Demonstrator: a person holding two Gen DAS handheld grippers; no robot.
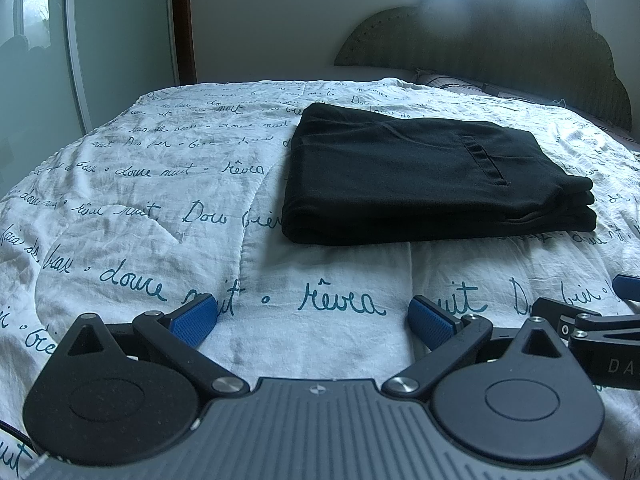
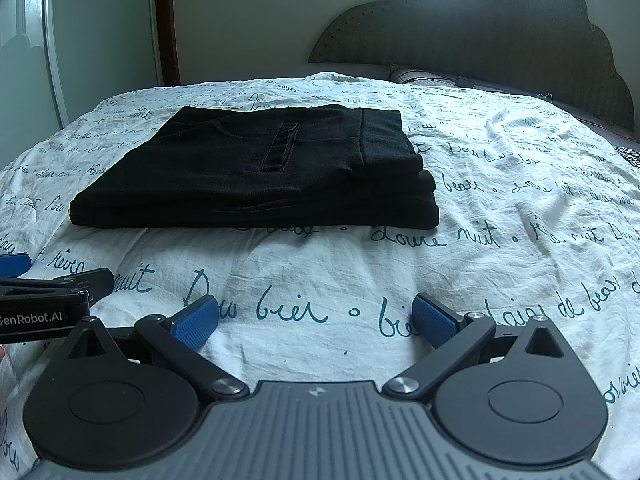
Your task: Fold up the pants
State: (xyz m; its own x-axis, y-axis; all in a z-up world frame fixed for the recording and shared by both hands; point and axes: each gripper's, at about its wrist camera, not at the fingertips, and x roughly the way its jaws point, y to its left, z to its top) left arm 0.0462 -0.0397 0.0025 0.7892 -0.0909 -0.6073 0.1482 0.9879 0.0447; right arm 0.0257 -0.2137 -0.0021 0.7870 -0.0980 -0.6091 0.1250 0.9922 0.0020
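A: What do we record for progress?

B: We judge the folding complete. The black pants [image 1: 424, 184] lie as a compact stack of several layers on the white quilt [image 1: 160, 208], pocket side up, edges roughly squared. We see no loose leg or trailing hem (the far edge is partly out of sight).

A: And the tools?

B: The left gripper [image 1: 312, 320] is spread wide, its blue pads [image 1: 196, 320] apart and holding nothing. The right gripper [image 2: 314, 320] is likewise spread and empty. Both sit low over the near part of the quilt, side by side.

A: Where do the pants lie relative to them?

B: Ahead, toward the headboard [image 2: 480, 28], apart from both tools. They lie ahead and right of the left gripper, ahead and left of the right one. Nothing touches the stack.

A: Anything left?

B: At most, a final straightening.
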